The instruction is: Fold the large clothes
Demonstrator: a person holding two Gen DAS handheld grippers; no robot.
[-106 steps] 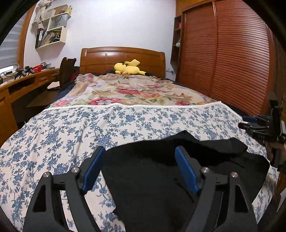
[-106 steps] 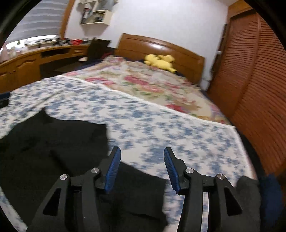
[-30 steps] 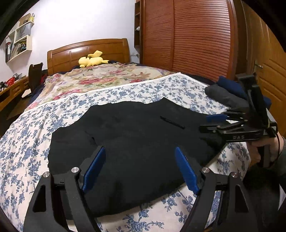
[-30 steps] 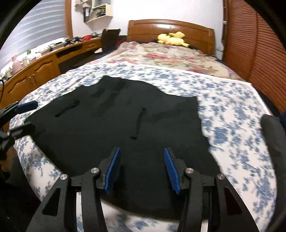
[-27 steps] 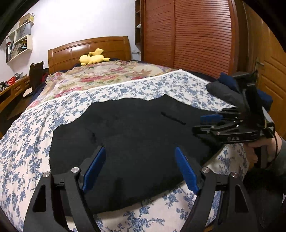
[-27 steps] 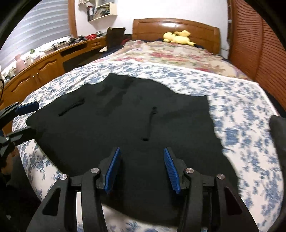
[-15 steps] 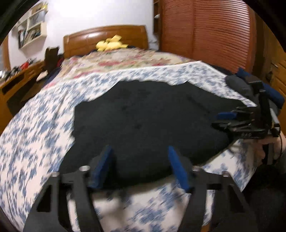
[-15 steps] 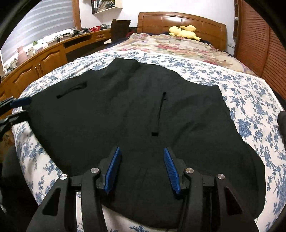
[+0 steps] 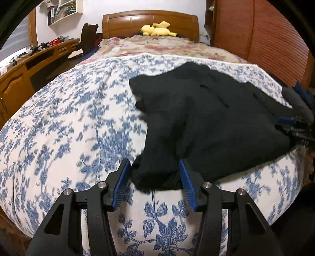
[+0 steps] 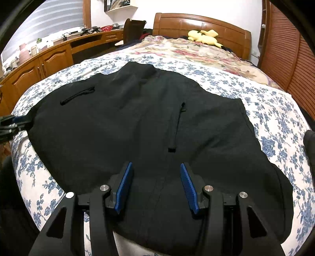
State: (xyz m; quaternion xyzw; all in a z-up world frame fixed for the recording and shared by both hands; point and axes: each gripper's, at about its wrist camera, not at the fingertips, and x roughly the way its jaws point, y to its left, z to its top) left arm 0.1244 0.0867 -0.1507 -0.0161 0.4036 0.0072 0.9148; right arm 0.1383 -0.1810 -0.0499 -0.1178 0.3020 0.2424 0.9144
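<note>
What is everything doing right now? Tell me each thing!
Black garment: spread flat on the bed, not folded.
Left gripper: closing, garment's corner between its pads.
Right gripper: part open, over the garment's near edge.
Yellow plush toy: lying by the headboard.

One partial marking, nothing else legible

In the left wrist view, pale letters that look like "DAS" stand on the black body of the right gripper (image 9: 295, 126) at the picture's right edge, partly cut off and too small to be sure of. The books on the wall shelf (image 9: 63, 9) show no readable titles.
</note>
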